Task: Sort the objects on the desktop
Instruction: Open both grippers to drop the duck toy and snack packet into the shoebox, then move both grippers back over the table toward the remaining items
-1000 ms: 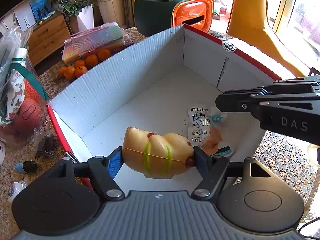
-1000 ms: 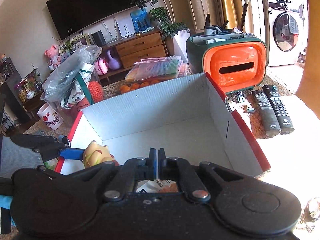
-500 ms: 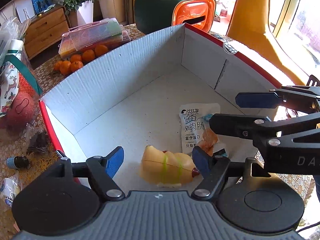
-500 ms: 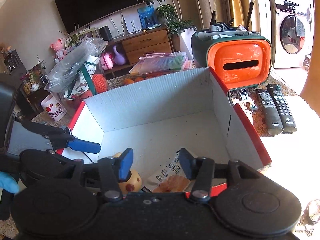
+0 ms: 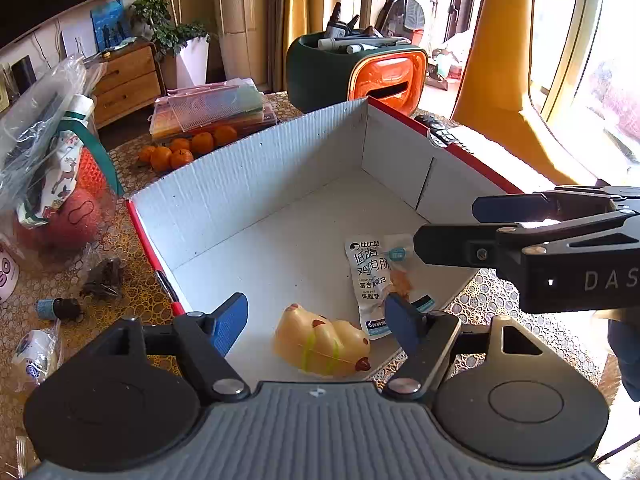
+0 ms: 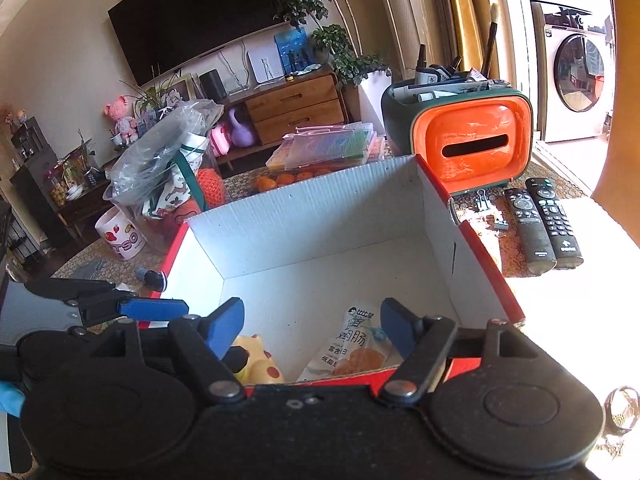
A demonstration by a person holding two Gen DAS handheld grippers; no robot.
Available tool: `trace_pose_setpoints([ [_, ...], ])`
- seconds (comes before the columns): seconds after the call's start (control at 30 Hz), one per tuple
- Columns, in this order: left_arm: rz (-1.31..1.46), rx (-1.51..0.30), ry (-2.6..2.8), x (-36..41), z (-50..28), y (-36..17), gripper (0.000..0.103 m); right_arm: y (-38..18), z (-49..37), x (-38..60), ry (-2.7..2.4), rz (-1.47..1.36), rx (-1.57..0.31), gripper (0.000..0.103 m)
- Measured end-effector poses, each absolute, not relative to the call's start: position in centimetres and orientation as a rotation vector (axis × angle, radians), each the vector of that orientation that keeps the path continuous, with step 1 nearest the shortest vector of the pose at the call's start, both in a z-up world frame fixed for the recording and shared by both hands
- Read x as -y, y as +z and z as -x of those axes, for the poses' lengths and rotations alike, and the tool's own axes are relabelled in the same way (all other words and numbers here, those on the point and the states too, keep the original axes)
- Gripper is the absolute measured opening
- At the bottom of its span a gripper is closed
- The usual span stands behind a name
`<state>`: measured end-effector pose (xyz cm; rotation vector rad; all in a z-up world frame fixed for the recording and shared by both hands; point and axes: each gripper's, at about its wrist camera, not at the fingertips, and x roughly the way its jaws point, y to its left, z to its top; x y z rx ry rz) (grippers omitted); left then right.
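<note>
A: Left claw (image 5: 316, 322) state?
B: Jaws standing apart, nothing clamped. It's hovering over the near edge of the cardboard box (image 5: 256, 184). The yellow toy (image 5: 320, 346) is lying on the box floor below and between the blue pads, not touching them.

A: Right claw (image 6: 312, 326)?
B: Jaws are opening, nothing gripped. The snack packet (image 6: 352, 344) is lying on the box floor under the gap, pads clear of it. In the left wrist view the right claw is reaching in from the right over the box's corner.

A: Where are toy and packet relative to each other?
B: Both are sitting in the box's near end, packet (image 5: 370, 276) just beside the toy, toward the right claw. Rest of the box floor is showing bare white.

A: Around the box?
B: Oranges (image 5: 188, 150) are lying on the tabletop (image 5: 132, 280) behind the far wall, orange-fronted organizer (image 6: 468, 140) standing past the corner, two remotes (image 6: 544, 224) lying side by side to the right of the box.
</note>
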<state>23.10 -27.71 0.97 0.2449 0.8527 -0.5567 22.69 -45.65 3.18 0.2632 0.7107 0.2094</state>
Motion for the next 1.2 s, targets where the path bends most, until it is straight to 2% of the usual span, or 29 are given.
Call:
trace_pose_setpoints([
  [0.13, -0.214, -0.806, -0.548, 26.4, -21.4, 2.5, 0.075, 4.3, -21.2, 45.0, 0.223, -0.250, -0.674, 0.084],
  [0.27, -0.188, -0.781, -0.551, 25.0, -19.9, 3.6, 0.075, 5.4, -19.8, 44.2, 0.237, -0.240, -0.651, 0.086],
  [0.37, -0.172, -0.758, -0.540, 23.7, -18.6, 4.2, 0.080, 6.0, -18.9, 43.6, 0.252, -0.230, -0.647, 0.087],
  [0.53, -0.153, -0.724, -0.523, 21.4, -16.6, 5.0, 0.082, 7.0, -17.1, 41.8, 0.264, -0.185, -0.626, 0.092],
  [0.7, -0.142, -0.684, -0.494, 19.0, -14.6, 5.8, 0.091, 7.7, -15.7, 40.0, 0.286, -0.176, -0.610, 0.095],
  [0.73, -0.137, -0.679, -0.489, 18.5, -14.3, 5.9, 0.094, 7.8, -15.6, 39.5, 0.291, -0.176, -0.608, 0.096],
  [0.77, -0.132, -0.675, -0.487, 18.0, -14.1, 6.0, 0.103, 7.9, -15.4, 39.2, 0.295, -0.176, -0.607, 0.096],
  [1.2, -0.061, -0.628, -0.441, 11.7, -11.0, 6.0, 0.103, 8.3, -13.5, 35.0, 0.325, -0.170, -0.593, 0.097],
])
